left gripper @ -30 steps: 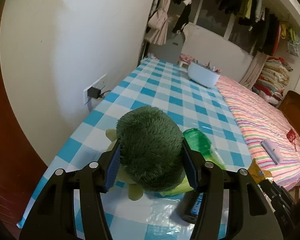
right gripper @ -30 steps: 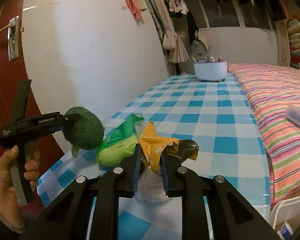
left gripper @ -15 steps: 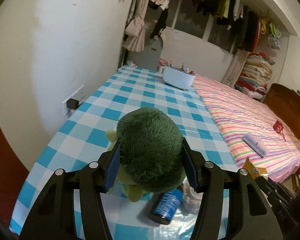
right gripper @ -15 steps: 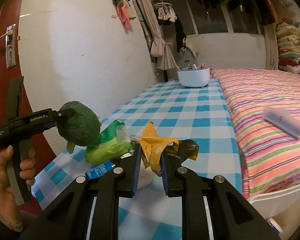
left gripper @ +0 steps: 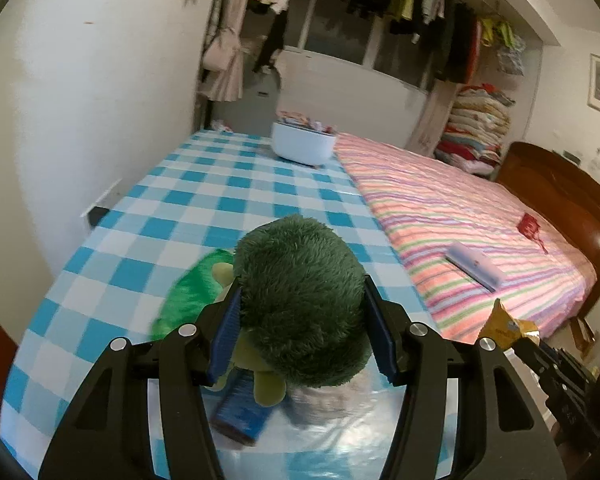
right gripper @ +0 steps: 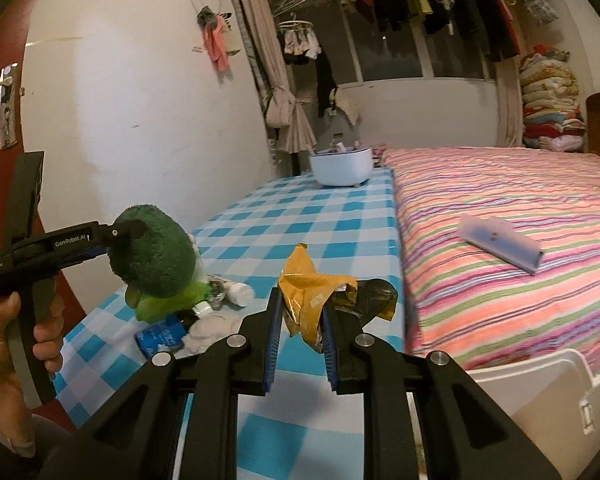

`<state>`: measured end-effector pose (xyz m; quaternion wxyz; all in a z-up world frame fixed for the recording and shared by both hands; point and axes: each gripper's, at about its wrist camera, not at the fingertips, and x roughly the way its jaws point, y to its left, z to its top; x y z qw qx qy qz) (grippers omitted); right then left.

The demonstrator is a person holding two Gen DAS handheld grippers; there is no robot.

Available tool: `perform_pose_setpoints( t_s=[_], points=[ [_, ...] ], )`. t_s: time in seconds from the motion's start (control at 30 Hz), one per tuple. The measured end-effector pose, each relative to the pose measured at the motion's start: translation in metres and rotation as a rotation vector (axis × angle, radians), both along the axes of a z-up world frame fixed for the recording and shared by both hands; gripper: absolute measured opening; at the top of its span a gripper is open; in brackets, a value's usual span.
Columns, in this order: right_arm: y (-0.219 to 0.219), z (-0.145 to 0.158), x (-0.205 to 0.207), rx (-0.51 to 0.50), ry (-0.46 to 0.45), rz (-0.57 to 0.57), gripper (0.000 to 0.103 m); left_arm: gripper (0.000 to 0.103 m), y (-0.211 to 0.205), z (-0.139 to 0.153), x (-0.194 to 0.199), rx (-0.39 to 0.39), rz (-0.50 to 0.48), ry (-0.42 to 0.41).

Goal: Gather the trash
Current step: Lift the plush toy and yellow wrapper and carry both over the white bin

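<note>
My left gripper (left gripper: pixel 302 300) is shut on a dark green plush toy (left gripper: pixel 300 296) and holds it above the blue checked table (left gripper: pixel 204 192); it also shows in the right wrist view (right gripper: pixel 152 252). My right gripper (right gripper: pixel 300 312) is shut on a crumpled yellow wrapper (right gripper: pixel 308 296), raised near the table's right edge. Under the plush lie a green bag (left gripper: pixel 192 288), a blue can (right gripper: pixel 160 334) and white crumpled trash (right gripper: pixel 212 326).
A white tub (right gripper: pixel 340 166) stands at the table's far end. A striped bed (right gripper: pixel 500 220) with a pale flat box (right gripper: pixel 500 240) lies right of the table. A white plastic bin (right gripper: pixel 540 396) sits low at the right. A wall (left gripper: pixel 80 100) runs along the left.
Both grippers have risen and drawn back with their loads. The blue can and white trash under the plush have come into view, and the white bin now shows at the lower right.
</note>
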<state>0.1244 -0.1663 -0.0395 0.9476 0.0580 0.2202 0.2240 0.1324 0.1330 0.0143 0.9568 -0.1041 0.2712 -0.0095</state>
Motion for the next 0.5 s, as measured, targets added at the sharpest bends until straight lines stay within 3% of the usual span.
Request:
perform_pose_setpoints(
  t_s=[0.5],
  points=[
    [-0.077,-0.007,-0.02,-0.022,0.008,-0.186,0.018,0.055,-0.101,-0.012,0.009,-0.015,-0.237,0.029]
  ],
)
